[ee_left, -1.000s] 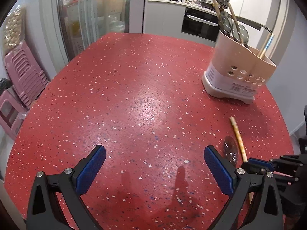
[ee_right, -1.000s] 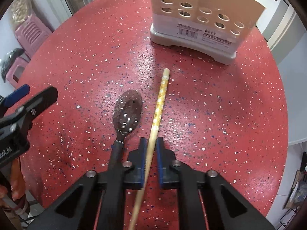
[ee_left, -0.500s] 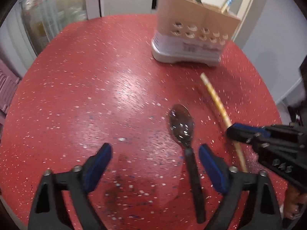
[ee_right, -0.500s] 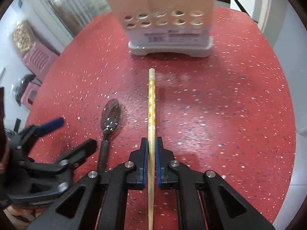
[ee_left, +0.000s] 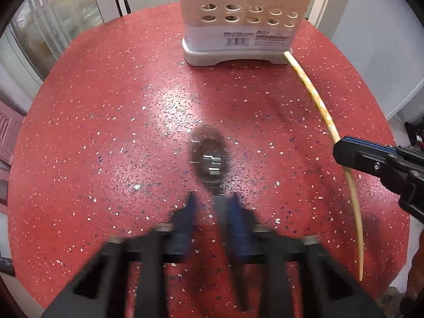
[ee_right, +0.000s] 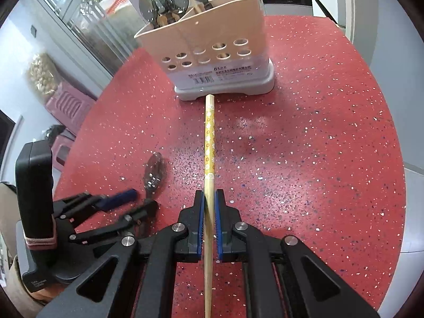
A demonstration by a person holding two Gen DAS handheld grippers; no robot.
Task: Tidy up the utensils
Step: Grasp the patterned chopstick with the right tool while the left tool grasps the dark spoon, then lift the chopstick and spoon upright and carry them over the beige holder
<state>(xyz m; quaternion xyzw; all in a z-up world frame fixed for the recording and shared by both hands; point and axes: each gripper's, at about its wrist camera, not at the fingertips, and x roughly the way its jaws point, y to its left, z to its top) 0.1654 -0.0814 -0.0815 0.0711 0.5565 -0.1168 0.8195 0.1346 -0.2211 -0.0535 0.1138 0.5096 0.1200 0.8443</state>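
The right gripper (ee_right: pixel 209 198) clamped 1 chopstick (ee_right: pixel 209 135) aimed at the holder (ee_right: pixel 212 53), while the left gripper (ee_left: pixel 212 204) had just been closing around the spoon (ee_left: pixel 210 156) handle to lift it.

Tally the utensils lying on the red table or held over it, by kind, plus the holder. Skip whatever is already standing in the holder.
Spoons: 1, the dark spoon lying on the table
Chopsticks: 1, the patterned chopstick held in the right hand-held gripper
Utensil holders: 1, the beige holder
Total: 3
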